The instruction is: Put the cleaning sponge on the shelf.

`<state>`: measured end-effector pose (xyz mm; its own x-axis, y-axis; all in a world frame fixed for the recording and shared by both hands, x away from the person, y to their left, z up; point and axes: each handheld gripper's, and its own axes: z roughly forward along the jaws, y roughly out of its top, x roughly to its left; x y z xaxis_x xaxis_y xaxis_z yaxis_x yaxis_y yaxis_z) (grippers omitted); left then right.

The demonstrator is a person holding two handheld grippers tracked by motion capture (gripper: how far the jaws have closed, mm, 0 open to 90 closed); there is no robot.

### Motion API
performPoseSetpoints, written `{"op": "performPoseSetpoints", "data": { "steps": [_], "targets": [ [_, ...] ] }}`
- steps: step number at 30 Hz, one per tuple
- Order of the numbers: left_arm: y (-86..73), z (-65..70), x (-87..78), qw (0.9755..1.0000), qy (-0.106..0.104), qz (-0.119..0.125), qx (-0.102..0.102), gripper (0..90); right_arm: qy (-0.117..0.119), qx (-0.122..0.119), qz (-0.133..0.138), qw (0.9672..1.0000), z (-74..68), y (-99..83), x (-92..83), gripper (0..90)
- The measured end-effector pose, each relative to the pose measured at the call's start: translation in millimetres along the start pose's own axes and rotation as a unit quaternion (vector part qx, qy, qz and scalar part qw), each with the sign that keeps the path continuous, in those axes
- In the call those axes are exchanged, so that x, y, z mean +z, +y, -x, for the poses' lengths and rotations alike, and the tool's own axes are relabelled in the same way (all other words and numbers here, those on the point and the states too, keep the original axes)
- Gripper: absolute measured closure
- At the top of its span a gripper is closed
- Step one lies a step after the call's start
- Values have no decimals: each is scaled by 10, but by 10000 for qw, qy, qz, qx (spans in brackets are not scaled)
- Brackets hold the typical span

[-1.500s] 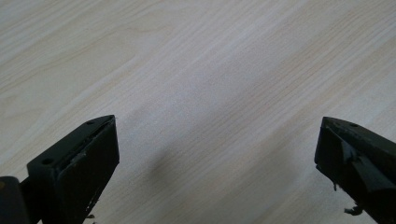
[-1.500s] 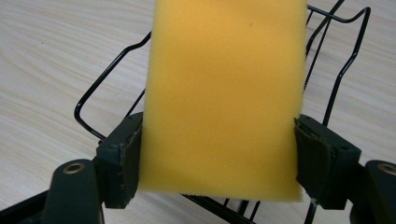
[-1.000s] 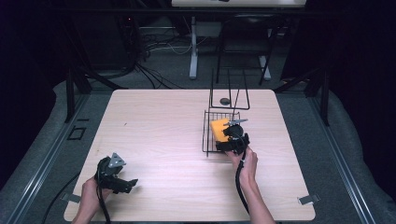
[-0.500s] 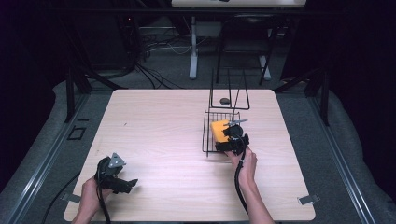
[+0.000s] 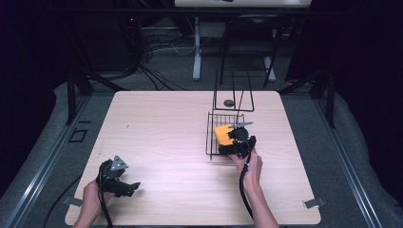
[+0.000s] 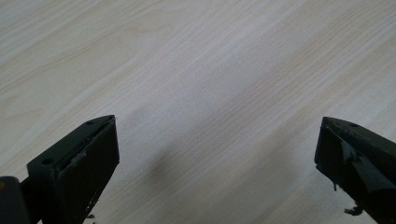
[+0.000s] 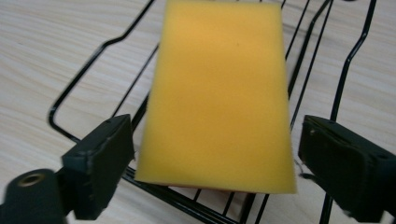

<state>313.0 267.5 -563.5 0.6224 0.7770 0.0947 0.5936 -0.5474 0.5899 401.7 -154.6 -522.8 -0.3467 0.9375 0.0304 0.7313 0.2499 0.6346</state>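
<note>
A yellow sponge [image 7: 215,93] lies flat in a black wire rack [image 7: 93,56] on the pale wooden table. My right gripper [image 7: 215,126] sits at the rack's near end, one jaw on each side of the sponge. Its jaws have just been opening, and the pads now stand slightly off the sponge's edges. From the high view, the sponge [image 5: 222,134] shows just beyond the right gripper [image 5: 237,145], inside the rack [image 5: 211,142]. My left gripper [image 5: 130,186] rests near the table's front left corner. Its jaws are open wide [image 6: 217,126] over bare wood.
An upright black wire frame [image 5: 233,95] stands behind the rack, with a small dark round thing [image 5: 229,102] at its foot. The table [image 5: 157,128] stretches bare between the two hands. Dark floor, cables and stand legs lie beyond its far edge.
Both hands have stayed in place. The sponge lies in the rack as before; the high view is too small to show the right jaws parting.
</note>
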Motion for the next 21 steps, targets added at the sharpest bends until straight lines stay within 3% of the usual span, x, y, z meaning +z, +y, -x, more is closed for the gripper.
{"op": "performPoseSetpoints", "data": {
  "steps": [8,21],
  "targets": [
    [2,0,-3,10000,2,9,13,0,45,-348,266,9990,-74,-2,-225,30],
    [4,5,-2,10000,0,7,3,0,20,-635,326,9975,-80,-101,-572,0]
  ]
}}
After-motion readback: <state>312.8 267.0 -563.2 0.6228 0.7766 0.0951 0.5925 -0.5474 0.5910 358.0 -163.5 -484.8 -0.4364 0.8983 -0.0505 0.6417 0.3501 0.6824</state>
